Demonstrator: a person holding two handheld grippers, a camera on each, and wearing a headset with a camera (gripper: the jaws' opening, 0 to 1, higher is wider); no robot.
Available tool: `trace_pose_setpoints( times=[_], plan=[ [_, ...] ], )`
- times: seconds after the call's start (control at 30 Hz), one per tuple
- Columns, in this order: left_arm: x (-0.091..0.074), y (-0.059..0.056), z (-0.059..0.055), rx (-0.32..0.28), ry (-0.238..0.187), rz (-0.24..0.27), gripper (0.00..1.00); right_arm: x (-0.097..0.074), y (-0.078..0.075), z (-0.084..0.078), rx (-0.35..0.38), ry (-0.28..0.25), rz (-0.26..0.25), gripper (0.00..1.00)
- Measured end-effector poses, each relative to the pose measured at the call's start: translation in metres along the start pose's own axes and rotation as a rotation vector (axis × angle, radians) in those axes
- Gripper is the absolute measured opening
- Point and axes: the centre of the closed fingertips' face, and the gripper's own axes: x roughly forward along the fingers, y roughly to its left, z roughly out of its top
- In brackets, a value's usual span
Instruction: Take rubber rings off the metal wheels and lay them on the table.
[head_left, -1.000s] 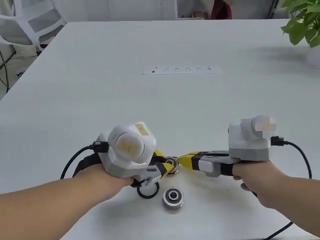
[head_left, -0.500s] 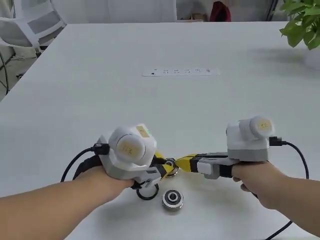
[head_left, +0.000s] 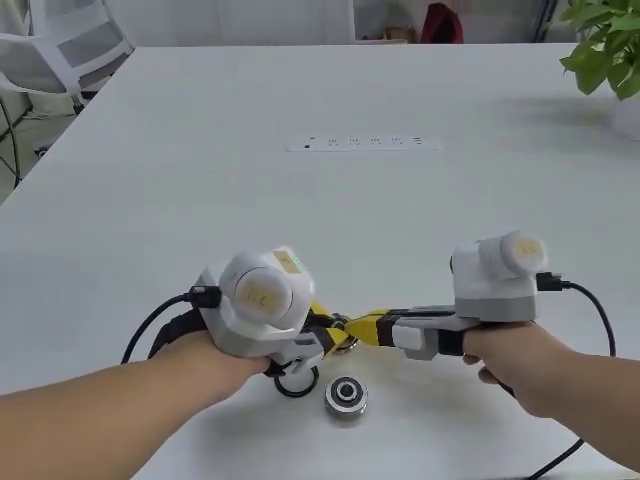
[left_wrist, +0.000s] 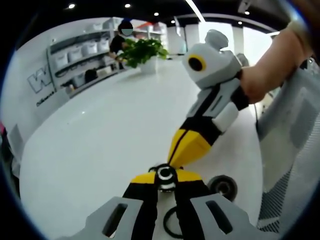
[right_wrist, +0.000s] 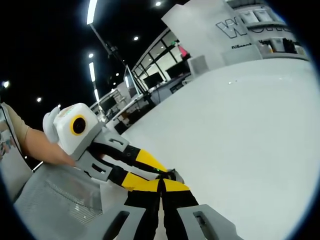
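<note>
— Where were the grippers?

— Low over the near part of the table (head_left: 200, 150), tip to tip. The left gripper (head_left: 322, 338) came in from the left and the right gripper (head_left: 360, 324) from the right, each held in a hand. Their yellow tips met at one small wheel.

— Which one had it?

— The left. In the left gripper view its jaws were closed on the held wheel (left_wrist: 164, 173), a yellow tip on either side. I could not tell whether the wheel was clear of the table.

— And the right?

— Its jaws were pressed almost together, with only a thin slit between them, and the tips were against that wheel's rim. The spot was too small and half hidden, so I could not tell whether they pinched the rubber there.

— Was any ring off?

— One black ring (head_left: 297, 382) lay flat on the table, just below the left gripper's body and partly covered by it in the head view.

— Were there other wheels?

— A spare wheel (head_left: 346, 394) lay flat just right of the ring, close to it but apart. It was nearer the person than the tips and had a dark band round a metal centre.

— What else was there?

— A power strip (head_left: 365, 143) sat mid-table, well beyond the work. A plant (head_left: 605, 45) stood at the far right and a white chair (head_left: 60, 45) past the far left edge. A black cable ran back from each gripper.
</note>
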Motion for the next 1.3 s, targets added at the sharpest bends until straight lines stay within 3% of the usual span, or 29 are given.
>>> trace_pose_setpoints(
  times=[0.07,0.43,0.67,0.73,0.8,1.07,1.3],
  plan=[
    [0.000,0.000,0.000,-0.001,0.000,-0.001,0.12,0.000,0.000,0.000,-0.011,0.006,-0.012,0.00],
    [0.000,0.001,0.000,-0.012,-0.004,-0.005,0.12,-0.003,0.009,-0.002,0.050,-0.006,0.027,0.00],
    [0.000,0.002,0.000,-0.041,-0.016,-0.014,0.13,-0.006,0.000,-0.006,0.033,0.008,-0.035,0.00],
    [0.000,0.001,0.001,-0.020,-0.017,-0.017,0.13,-0.005,-0.001,-0.006,0.027,0.012,-0.043,0.00],
    [0.000,0.001,0.001,-0.045,-0.011,-0.018,0.14,-0.005,-0.005,-0.007,0.012,0.021,-0.061,0.00],
    [-0.002,-0.002,0.005,-0.045,-0.012,-0.038,0.19,-0.006,-0.011,-0.005,0.001,0.015,-0.061,0.00],
    [-0.012,-0.005,0.015,-0.040,-0.045,-0.064,0.24,-0.006,-0.011,0.000,0.001,0.004,-0.057,0.00]
  ],
)
